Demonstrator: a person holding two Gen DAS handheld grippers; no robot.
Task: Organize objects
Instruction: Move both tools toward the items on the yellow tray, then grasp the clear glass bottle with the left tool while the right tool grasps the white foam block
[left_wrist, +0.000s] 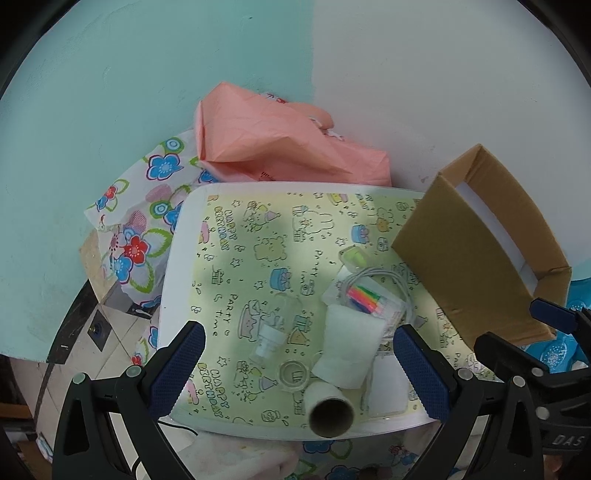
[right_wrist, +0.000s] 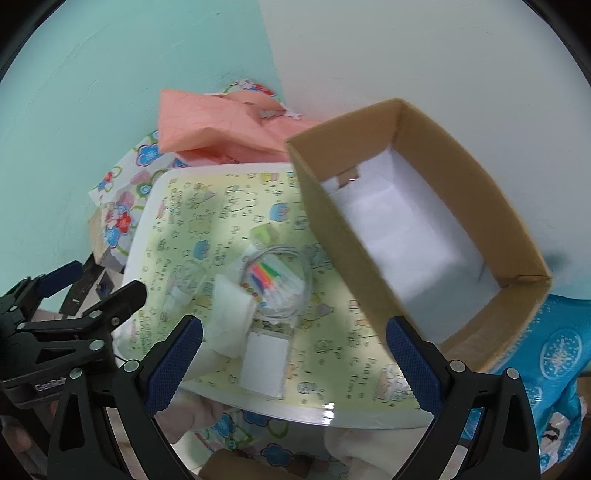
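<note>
Both tools, left (left_wrist: 299, 365) and right (right_wrist: 294, 354), hang open above the surface (left_wrist: 229, 236); beside the cardboard box (right_wrist: 424, 236), a candle packet (left_wrist: 369, 299) tops the clutter.

A small white table (left_wrist: 173, 332) topped with a yellow-green birthday-print mat (left_wrist: 236, 258), crowded at its near right side

On the mat a cardboard tube (left_wrist: 330, 408) lies at the near edge, a clear round lid (left_wrist: 294, 375) just behind it and a clear bottle (left_wrist: 275, 328) on its side beyond that; a white foam wrap (left_wrist: 349, 347) sits beside them, touching a clear packet of bright candles (left_wrist: 371, 301) ringed by a white cable (left_wrist: 391, 277), with a small green case (left_wrist: 354, 257) farther back, a white card (right_wrist: 264, 363) in front, and an open cardboard box (left_wrist: 476, 251) tilted over the right edge
</note>
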